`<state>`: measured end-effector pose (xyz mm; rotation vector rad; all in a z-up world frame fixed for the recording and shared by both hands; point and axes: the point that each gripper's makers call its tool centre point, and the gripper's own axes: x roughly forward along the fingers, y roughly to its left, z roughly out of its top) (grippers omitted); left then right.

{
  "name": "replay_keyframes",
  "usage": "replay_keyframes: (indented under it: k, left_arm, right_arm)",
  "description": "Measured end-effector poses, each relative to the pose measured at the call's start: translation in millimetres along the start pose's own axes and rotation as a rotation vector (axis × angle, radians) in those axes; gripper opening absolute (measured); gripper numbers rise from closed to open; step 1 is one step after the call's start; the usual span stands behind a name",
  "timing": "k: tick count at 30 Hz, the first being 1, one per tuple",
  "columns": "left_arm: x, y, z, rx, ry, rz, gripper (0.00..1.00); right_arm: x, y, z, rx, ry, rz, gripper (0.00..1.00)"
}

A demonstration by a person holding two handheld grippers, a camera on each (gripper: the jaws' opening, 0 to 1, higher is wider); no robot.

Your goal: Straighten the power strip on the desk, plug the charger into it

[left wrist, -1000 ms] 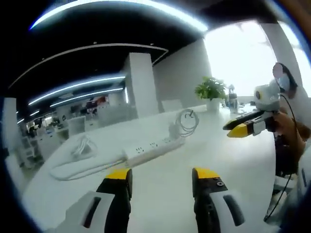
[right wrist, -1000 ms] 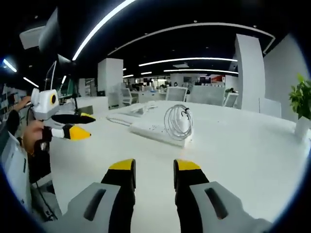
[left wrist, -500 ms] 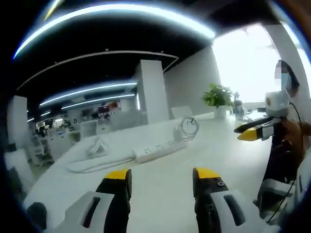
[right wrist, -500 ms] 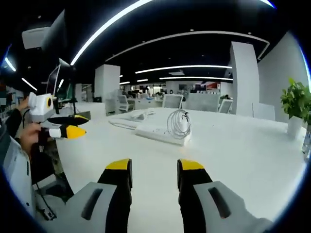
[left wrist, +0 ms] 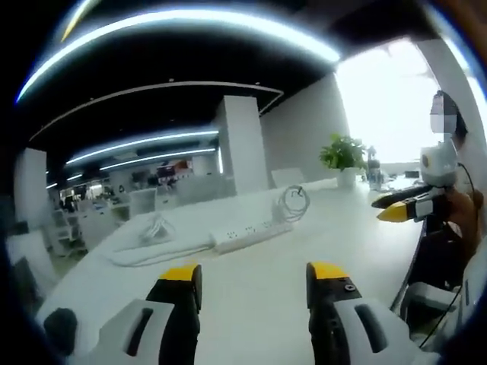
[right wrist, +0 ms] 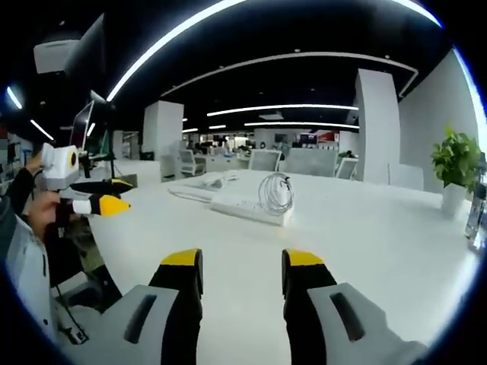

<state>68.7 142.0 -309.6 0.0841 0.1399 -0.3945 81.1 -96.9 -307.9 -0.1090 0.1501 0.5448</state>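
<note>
- We judged that the task was not yet begun: the power strip (left wrist: 251, 234) lay at an angle on the white worktop (right wrist: 365, 251), well apart from both grippers.
- The charger (right wrist: 284, 218) with its coiled cable (right wrist: 275, 192) sat at one end of the strip, touching it as far as we could tell, and did not look plugged in.
- Our left gripper (left wrist: 253, 271) held its fingers spread, with nothing between them.
- Our right gripper (right wrist: 242, 261) was also spread and empty.
- Both straightening and plugging remained to do.

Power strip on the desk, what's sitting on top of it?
A coiled white cable rests at one end of the power strip; its charger block isn't clearly distinguishable. The sockets beneath are covered.
</note>
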Motion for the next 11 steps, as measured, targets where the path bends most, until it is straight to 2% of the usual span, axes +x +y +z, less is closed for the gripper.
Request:
replay_keyframes:
  k: [11]
  left_arm:
    - [2.8, -0.2, -3.2, -0.026, -0.003, 0.018, 0.59]
  right_arm:
    - [-1.0, -2.6, -3.8, 0.037, -0.013, -0.004, 0.44]
